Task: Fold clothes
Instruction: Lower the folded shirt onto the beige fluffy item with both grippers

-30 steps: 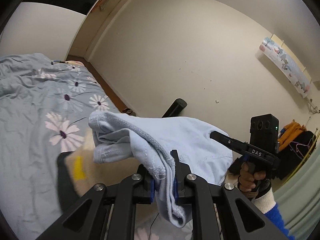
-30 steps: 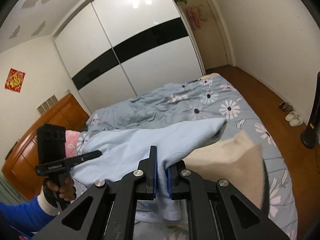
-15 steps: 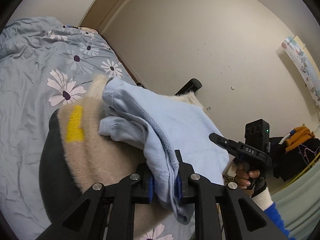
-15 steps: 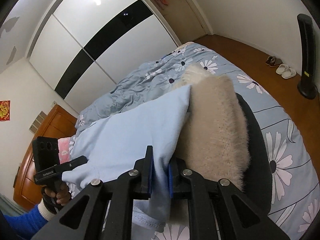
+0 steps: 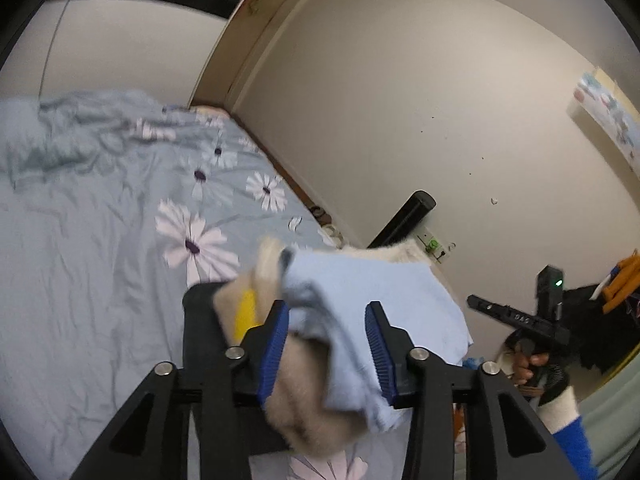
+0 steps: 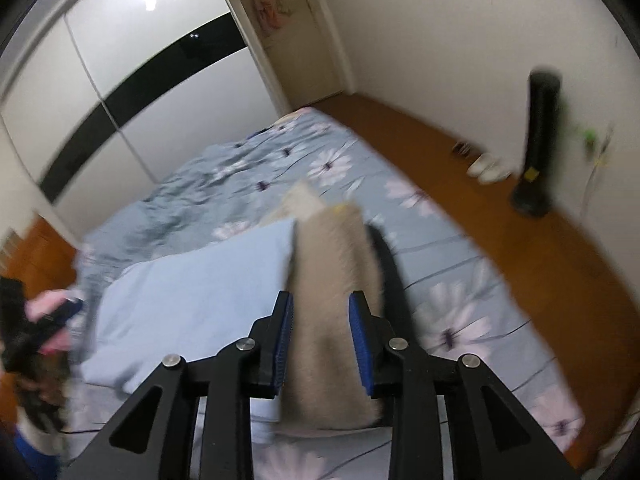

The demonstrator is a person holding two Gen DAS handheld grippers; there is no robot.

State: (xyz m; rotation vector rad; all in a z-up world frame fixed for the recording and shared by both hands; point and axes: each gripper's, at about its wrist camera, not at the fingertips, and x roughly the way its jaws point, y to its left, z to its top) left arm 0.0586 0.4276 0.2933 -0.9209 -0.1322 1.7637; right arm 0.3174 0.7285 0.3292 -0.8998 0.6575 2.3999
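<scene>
Below my claws spreads the bed, its rumpled grey-blue daisy-print duvet cover (image 6: 460,248) bunched toward the far end. On it lies a fuzzy beige garment with a black edge (image 6: 336,264), a folded pale-blue cotton garment (image 6: 192,292) on top.

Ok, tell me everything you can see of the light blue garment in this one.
The light blue garment is a soft, plain knit-looking piece, folded into a roughly flat rectangle with a bunched hem at one end. It lies draped over a fuzzy beige garment on the flowered bedspread. The left gripper and right gripper both stand open, neither clamping it. Both views are motion-blurred.
</scene>
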